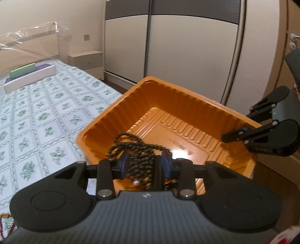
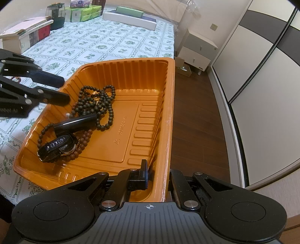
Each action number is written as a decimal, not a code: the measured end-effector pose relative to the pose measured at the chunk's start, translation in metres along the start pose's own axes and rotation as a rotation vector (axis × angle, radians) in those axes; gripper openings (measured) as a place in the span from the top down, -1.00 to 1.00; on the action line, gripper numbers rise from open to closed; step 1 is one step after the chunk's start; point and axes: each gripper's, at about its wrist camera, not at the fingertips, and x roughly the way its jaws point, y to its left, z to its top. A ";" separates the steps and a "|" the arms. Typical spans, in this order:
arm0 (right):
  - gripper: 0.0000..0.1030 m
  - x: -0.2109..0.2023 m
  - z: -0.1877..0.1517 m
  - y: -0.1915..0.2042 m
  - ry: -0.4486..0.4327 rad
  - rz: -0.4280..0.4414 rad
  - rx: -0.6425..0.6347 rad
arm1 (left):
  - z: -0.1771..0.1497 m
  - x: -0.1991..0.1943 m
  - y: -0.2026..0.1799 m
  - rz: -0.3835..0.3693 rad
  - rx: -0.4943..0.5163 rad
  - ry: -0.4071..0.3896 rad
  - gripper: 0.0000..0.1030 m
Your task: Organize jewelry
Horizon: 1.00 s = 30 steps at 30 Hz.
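An orange ribbed plastic tray (image 1: 168, 93) (image 2: 131, 69) sits at the edge of a floral cloth. It holds a long strand of dark beads (image 1: 135, 146) (image 2: 97, 101), a black cylinder (image 2: 78, 122), a dark watch (image 2: 60, 148), a brown bead bracelet (image 2: 84, 138) and a small pearl (image 2: 67, 114). My left gripper (image 1: 145, 159) (image 2: 63, 90) hovers open over the tray's left side. The dark beads show through the gap between its blue pads, lying in the tray beneath it. My right gripper (image 2: 158, 169) (image 1: 238, 123) is shut on the tray's near right wall, one finger inside and one outside.
The floral cloth (image 2: 112, 41) carries a white box with a green box on top (image 2: 129, 18), stacked books (image 2: 24, 35), a dark jar (image 2: 56, 16) and green tissue packs (image 2: 84, 13). A nightstand (image 2: 196, 50), sliding wardrobe doors (image 1: 187, 47) and wooden floor (image 2: 196, 122) lie beyond.
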 end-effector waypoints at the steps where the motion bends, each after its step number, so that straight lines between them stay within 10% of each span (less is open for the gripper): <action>1: 0.91 0.000 0.000 0.000 0.000 0.000 0.000 | -0.001 -0.003 0.004 0.008 -0.005 -0.001 0.36; 22: 0.91 0.002 -0.002 -0.001 0.002 -0.001 -0.001 | -0.112 -0.102 0.183 0.505 -0.201 0.074 0.36; 30: 0.91 0.004 0.000 0.000 0.008 -0.004 -0.005 | -0.111 -0.091 0.203 0.523 -0.228 0.073 0.36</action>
